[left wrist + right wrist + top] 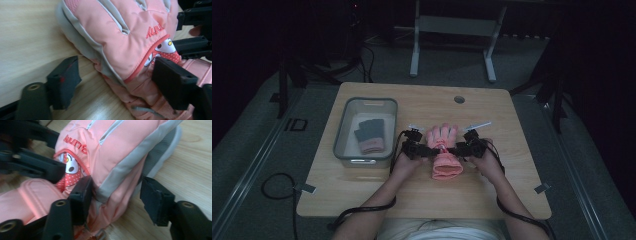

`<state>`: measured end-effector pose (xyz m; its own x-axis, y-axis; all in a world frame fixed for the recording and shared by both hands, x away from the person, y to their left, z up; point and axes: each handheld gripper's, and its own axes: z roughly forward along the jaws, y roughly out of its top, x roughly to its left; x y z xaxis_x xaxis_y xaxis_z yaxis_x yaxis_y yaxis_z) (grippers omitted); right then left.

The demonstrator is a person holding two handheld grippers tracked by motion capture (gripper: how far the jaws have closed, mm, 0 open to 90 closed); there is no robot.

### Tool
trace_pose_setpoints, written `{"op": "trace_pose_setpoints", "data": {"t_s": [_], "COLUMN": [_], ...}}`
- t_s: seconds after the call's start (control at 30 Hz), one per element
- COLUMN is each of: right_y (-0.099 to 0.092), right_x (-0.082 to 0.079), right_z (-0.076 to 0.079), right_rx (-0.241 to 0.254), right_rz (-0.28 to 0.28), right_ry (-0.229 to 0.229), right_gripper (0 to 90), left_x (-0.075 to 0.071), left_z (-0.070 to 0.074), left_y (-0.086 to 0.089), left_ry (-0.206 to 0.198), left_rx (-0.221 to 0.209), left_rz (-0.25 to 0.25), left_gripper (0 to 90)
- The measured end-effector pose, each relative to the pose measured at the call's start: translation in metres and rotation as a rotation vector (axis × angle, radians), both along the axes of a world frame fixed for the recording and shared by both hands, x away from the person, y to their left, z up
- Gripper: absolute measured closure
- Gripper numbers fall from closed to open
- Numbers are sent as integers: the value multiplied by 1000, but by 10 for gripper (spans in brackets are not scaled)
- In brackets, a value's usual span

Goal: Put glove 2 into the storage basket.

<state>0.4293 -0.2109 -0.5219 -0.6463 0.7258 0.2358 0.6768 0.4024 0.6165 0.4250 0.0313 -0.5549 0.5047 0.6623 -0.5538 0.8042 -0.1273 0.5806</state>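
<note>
**High view: two grippers close in on a pink glove at the table's middle**

High view has the pink glove (445, 150) lying flat on the wooden table (362, 190), fingers pointing away from the person, cuff nearest them. The left gripper (424, 150) and right gripper (462, 149) come at it from either side, level with the wrist. Off to the left, a grey bin (343, 131) holds a dark glove (370, 134), well apart from the action.

Over to the left gripper view: jaws part open, one pad on bare wood beside the glove (120, 45), the other over the pink wrist fabric. Glove edge between them, but no squeeze that I can see. Right gripper view tells the same story: jaws part open, straddling the glove's (112, 152) grey-trimmed side, one pad against the fabric, the other standing off over the table. Nothing gripped yet.

Look at that glove: padded salmon-pink shell, grey strips along the fingers and edge, red lettering, a cartoon face on a red dotted patch, ribbed cuff.

My read: light, soft, puffy. It will squash and sag rather than hold shape, and the smooth shell may slide. Best bite is the thick seam at the wrist, pinched deep from both sides.
</note>
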Motion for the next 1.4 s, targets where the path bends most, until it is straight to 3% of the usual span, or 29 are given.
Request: {"op": "trace_pose_setpoints", "data": {"t_s": [0.13,0.23,0.33,0.57,0.63,0.67,0.87,1.03,1.4], "right_y": [1,2,2,-4,-4,-4,-2,4,25], "right_x": [0,0,-2,-7,-7,-8,-10,-12,-9], "right_z": [-3,-3,-2,7,9,14,32,57,99], "right_rx": [26,42,50,111,115,114,133,157,194], "right_rz": [4,4,-7,-26,-24,-23,-26,-27,-13], "right_ry": [20,30,23,10,2,-13,-51,-93,-164], "right_gripper": [570,635,677,705,705,710,713,713,713], "left_x": [3,1,-1,-3,-3,-3,-3,-4,-5], "left_z": [-4,-1,3,23,23,34,54,81,132], "left_y": [1,0,0,0,0,0,5,12,34], "left_ry": [31,13,0,-41,-41,-62,-81,-118,-194], "left_rx": [-60,-65,-64,-71,-71,-66,-75,-74,-22], "left_rz": [-22,-35,-32,-62,-62,-68,-68,-64,-43], "left_gripper": [457,633,725,755,756,759,761,761,761]}}
